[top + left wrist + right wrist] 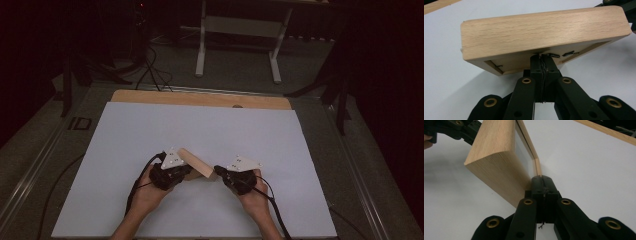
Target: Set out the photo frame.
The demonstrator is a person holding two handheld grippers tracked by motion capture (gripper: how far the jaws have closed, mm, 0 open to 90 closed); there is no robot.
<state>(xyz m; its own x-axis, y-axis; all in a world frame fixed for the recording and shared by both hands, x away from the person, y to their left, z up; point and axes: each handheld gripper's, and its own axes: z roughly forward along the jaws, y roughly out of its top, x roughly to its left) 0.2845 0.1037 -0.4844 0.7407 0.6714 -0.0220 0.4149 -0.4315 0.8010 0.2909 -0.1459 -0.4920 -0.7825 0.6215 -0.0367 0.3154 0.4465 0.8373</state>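
Note:
A shallow light-wood box [196, 162] hangs tilted between my two grippers over the white sheet [150, 130]. In the left gripper view its long side [544, 32] faces me and its recessed underside shows. My left gripper [541, 57] is shut, its tips pinching the thin lower rim. In the right gripper view the box [496, 160] runs away from me on edge. My right gripper [541, 178] is shut on the thin rim strip [537, 166] at the near corner. From above, the left gripper [172, 172] sits at the box's left end and the right gripper [225, 175] at its right end.
The white sheet covers a wooden tabletop whose far edge [200, 98] shows as a tan strip. A white table frame [240, 30] stands on the floor beyond. Black cables [135, 190] trail from both grippers toward the near edge.

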